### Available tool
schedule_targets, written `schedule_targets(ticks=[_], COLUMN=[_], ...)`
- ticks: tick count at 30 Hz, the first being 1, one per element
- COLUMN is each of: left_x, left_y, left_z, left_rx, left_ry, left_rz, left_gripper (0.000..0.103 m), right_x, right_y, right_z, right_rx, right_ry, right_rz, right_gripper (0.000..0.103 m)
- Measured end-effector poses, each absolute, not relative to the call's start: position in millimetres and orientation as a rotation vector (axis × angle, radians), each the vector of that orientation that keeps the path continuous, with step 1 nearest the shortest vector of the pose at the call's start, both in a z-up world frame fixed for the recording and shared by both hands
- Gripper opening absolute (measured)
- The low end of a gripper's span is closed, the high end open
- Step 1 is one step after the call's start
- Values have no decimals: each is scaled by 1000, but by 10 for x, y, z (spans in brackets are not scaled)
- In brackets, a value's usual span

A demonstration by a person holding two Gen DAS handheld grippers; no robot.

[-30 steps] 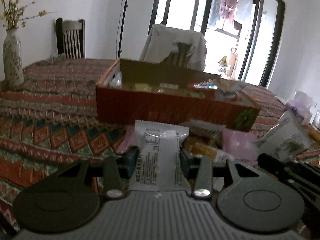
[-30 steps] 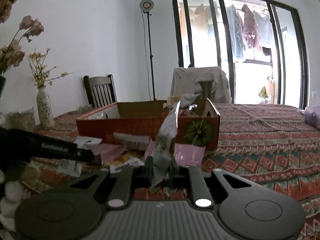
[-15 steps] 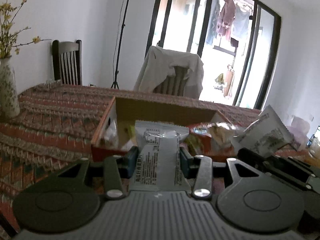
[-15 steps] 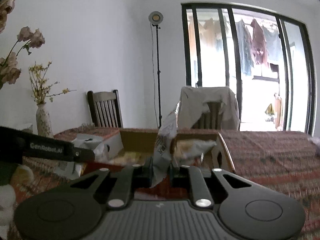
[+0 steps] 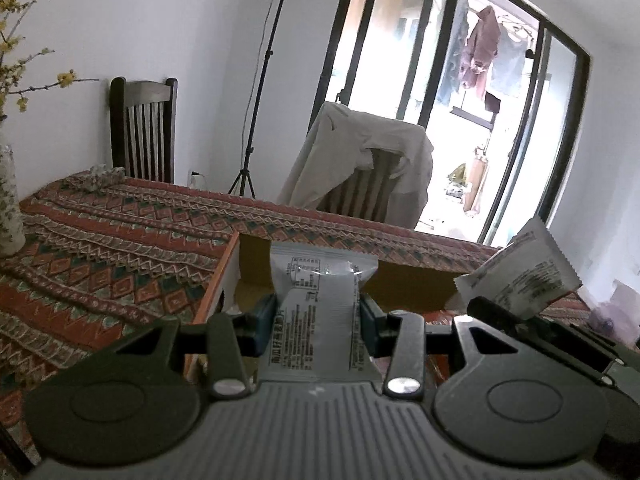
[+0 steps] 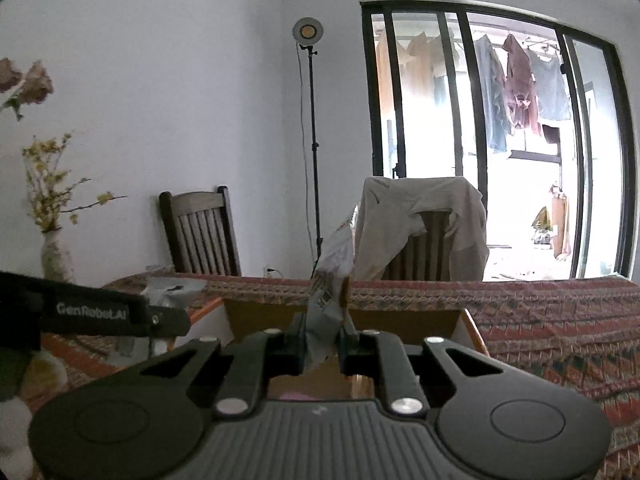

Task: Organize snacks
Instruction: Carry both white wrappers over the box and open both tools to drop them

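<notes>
Left wrist: left gripper (image 5: 319,314) fingers clamping flat on white packet (image 5: 320,300), holding it face-up above box (image 5: 400,280) near left wall, likely poised for drop inside. Right gripper's packet (image 5: 520,268) showing broadside at right, over box edge.

Right wrist: right gripper (image 6: 325,334) fingers pinching second packet (image 6: 330,292) edge-on, upright, over box (image 6: 360,314) interior. Left gripper (image 6: 100,316) crossing at left. Box floor mostly hidden; surface (image 6: 560,320) beyond.
</notes>
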State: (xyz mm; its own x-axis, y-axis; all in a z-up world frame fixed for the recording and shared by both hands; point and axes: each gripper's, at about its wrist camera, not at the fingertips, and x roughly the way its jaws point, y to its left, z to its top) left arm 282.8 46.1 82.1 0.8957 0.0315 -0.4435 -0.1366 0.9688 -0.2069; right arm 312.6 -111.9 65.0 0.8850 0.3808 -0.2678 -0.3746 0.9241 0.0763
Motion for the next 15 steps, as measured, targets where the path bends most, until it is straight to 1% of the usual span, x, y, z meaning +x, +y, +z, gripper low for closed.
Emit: schedule_targets(ticks=[4,7,11,15], left_x=[3040,3129,3197,3185], left_y=[492,482,456,498], left_z=[754,668,528,501], left_rx=[-254,-254,-225,-235], left_ry=[438,433,470,463], left_rz=[113,121,124,111], left_gripper=[44,44,44,44], right_x=[3348,3407,3433,3450], right_y=[-1091,-1095,-1119,-1092], right_z=[529,420,388,346], right_rx=[67,40,40,13], right_ry=[292,307,317,335], right_rz=[385,375,379,384], right_gripper=[15,15,15,15])
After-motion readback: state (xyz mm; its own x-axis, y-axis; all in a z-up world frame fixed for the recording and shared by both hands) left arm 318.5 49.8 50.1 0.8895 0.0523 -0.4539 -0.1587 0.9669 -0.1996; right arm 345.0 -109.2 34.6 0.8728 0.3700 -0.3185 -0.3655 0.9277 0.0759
